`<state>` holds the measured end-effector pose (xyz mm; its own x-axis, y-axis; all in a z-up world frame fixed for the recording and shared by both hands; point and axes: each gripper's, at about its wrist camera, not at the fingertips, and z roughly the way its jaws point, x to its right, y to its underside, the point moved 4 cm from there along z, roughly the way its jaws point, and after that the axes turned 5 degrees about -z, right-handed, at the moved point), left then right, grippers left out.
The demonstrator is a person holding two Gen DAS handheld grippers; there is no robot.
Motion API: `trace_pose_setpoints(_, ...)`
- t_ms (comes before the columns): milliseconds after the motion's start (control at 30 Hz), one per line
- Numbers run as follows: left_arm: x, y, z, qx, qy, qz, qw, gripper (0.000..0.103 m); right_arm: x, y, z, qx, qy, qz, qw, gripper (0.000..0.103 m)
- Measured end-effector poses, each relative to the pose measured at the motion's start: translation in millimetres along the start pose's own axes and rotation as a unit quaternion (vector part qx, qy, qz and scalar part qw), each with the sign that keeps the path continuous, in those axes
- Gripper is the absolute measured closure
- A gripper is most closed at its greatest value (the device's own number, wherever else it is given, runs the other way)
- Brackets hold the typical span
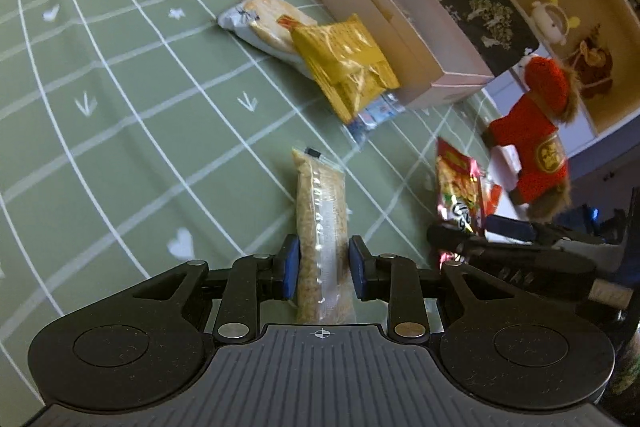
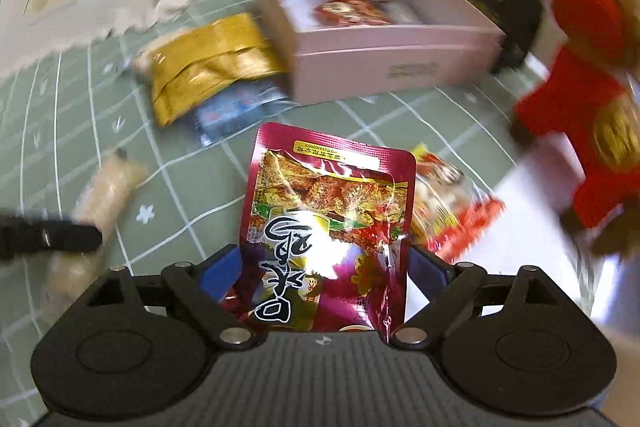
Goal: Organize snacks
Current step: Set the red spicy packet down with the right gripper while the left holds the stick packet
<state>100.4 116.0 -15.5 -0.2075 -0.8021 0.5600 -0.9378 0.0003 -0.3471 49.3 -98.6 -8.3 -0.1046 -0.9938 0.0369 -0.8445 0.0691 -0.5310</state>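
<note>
Your left tool (image 1: 324, 267) is closed on a long clear pack of beige crisped-rice snack (image 1: 322, 223), the blue pads pressing its sides, and the pack reaches forward from the jaws over the green checked table (image 1: 120, 87). Your right tool (image 2: 324, 267) stands wide, with a shiny maroon snack pouch (image 2: 328, 227) between its fingers; the pads sit close at both edges, but whether they press it I cannot tell (that view is smeared by motion). No earlier view is at hand to compare.

Ahead and to the right of the left tool sits the pink box (image 1: 404, 39), with a yellow packet (image 1: 348, 67) and a white rice-cracker pack (image 1: 268, 23) lying just beside its near wall. From the right tool the box is straight ahead, and a red packet (image 2: 352, 7) already lies inside.

You appear to be mid-carry, with two snacks bound for the box. Next, bring each tool over the open top, clear the near wall, and release only once the pack hangs inside.
</note>
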Motion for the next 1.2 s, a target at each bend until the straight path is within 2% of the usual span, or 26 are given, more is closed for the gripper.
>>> trace_pose_setpoints(100,5,10,3,0.005,0.018,-0.009,0.9998,0.072,13,-2,-14,0.021,-0.020,0.022,0.999,0.013)
trace_pose_setpoints(233,12,21,1,0.012,0.007,-0.017,0.9997,0.072,20,-5,-19,0.037,0.005,-0.018,0.999,0.013)
trace_pose_setpoints(333,16,31,-1,0.026,-0.005,-0.033,0.9991,0.072,31,-11,-13,0.045,0.000,-0.040,0.998,0.013)
trace_pose_setpoints(467,25,45,-3,0.061,-0.040,-0.073,0.9946,0.072,41,-25,0,0.054,-0.088,-0.038,0.994,0.013)
trace_pose_setpoints(567,34,65,-6,0.083,-0.062,-0.112,0.9883,0.072,44,-35,-5,0.077,-0.148,-0.062,0.984,0.014)
trace_pose_setpoints(633,41,78,-9,0.096,-0.081,-0.118,0.9850,0.072,54,-39,-14,0.116,-0.126,-0.090,0.981,0.014)
trace_pose_setpoints(700,48,89,-12,0.105,-0.095,-0.128,0.9817,0.072,70,-41,-14,0.134,-0.091,-0.099,0.982,0.014)
trace_pose_setpoints(767,54,97,-12,0.110,-0.107,-0.140,0.9783,0.072,88,-41,-7,0.123,-0.065,-0.089,0.986,0.017)
trace_pose_setpoints(900,69,110,-6,0.122,-0.113,-0.167,0.9717,0.072,115,-36,17,0.081,-0.061,-0.042,0.994,0.046)
trace_pose_setpoints(1000,77,123,-4,0.137,-0.111,-0.175,0.9686,0.072,115,-23,26,0.063,-0.092,-0.006,0.994,0.046)
trace_pose_setpoints(1067,81,128,-3,0.147,-0.106,-0.174,0.9679,0.072,98,-16,25,0.056,-0.118,-0.022,0.991,0.044)
trace_pose_setpoints(1200,82,133,-2,0.165,-0.100,-0.167,0.9669,0.072,59,-2,19,0.048,-0.141,-0.092,0.984,0.026)
